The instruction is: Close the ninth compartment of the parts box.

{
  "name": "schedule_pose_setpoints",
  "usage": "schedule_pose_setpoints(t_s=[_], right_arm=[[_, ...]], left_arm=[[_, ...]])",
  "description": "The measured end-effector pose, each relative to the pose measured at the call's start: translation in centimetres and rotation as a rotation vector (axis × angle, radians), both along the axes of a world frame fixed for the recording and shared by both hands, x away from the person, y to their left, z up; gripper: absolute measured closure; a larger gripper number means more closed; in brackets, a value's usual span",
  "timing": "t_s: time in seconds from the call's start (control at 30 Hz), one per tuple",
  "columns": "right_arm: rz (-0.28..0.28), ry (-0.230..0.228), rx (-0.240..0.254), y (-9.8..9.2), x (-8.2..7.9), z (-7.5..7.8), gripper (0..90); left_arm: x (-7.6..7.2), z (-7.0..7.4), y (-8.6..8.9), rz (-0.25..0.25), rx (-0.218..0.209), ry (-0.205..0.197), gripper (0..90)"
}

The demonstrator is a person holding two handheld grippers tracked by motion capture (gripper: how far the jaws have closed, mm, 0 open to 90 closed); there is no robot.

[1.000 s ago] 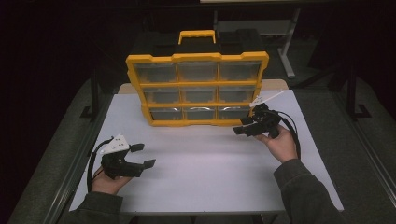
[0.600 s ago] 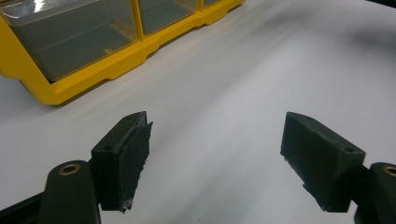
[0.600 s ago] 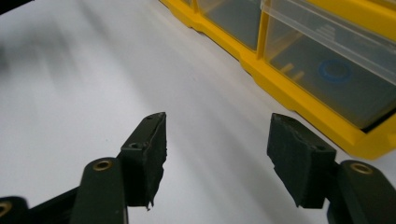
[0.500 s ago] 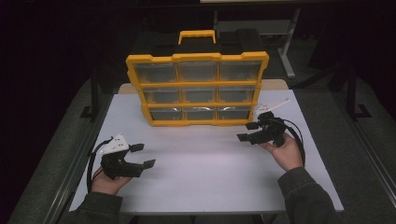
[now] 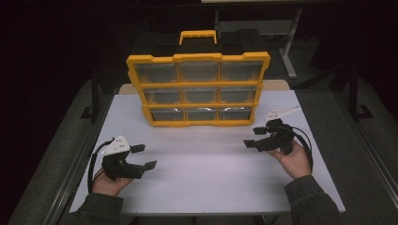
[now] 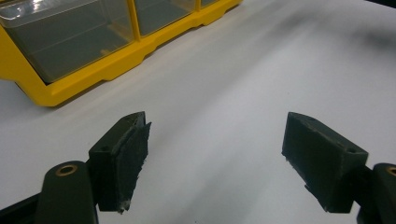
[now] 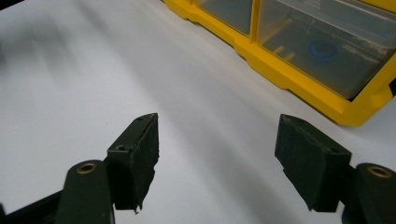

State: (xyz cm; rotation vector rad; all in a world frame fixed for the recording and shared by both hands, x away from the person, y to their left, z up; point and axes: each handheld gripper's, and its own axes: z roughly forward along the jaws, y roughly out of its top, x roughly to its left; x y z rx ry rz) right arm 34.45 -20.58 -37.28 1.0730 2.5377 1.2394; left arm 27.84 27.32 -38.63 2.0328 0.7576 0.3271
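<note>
Off the lower right corner of the yellow organizer case (image 5: 198,89), the right gripper (image 5: 256,137) hovers over the white tabletop (image 5: 206,173) with its jaws apart and nothing between them; they have just been opening wider. From the right gripper view, the case's bottom-right clear drawer (image 7: 322,51) sits just ahead and to the side, something blue and ring-shaped showing faintly inside it. The right hand (image 5: 296,157) grips the tool from below, palm partly up, forearm angling in from the case's near right, the cable looping behind the wrist.

Near the case's lower left, well apart from it, the left gripper (image 5: 144,157) rests low on the table, jaws spread wide and empty, pointing toward the middle of the table in front of the case. The left hand (image 5: 109,180) wraps it from beneath, wrist close to the table edge.

The case stands upright on its narrow edge, handle up, leaning slightly back. That looks like the risk to me: a pull on a bottom drawer from one side, with nothing bracing the frame, could drag or tip the whole case forward. The left gripper seems too far off to steady it. A wide-open jaw could also snag the yellow rim rather than the drawer front.
</note>
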Motion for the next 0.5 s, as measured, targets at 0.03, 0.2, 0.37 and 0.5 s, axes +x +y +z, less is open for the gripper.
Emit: schedule_pose_setpoints(t_s=[0.03,0.2,0.37,0.5], right_arm=[[-0.003,-0.002,0.0,-0.1,-0.1,-0.1,28.4],[-0.021,-0.009,0.007,-0.9,-0.8,-0.7,26.2],[-0.051,-0.01,0.021,-1.8,-1.6,-1.9,25.2],[-0.065,-0.01,0.033,-2.4,-2.1,-2.2,25.1]], left_arm=[[0.0,0.0,0.0,-0.002,0.003,0.0,21.8],[0.0,0.0,-0.1,-0.006,0.008,0.007,21.3],[-0.1,0.0,-0.2,-0.009,0.006,0.005,21.2],[-0.1,-0.1,-0.2,-0.012,0.013,0.007,21.0]])
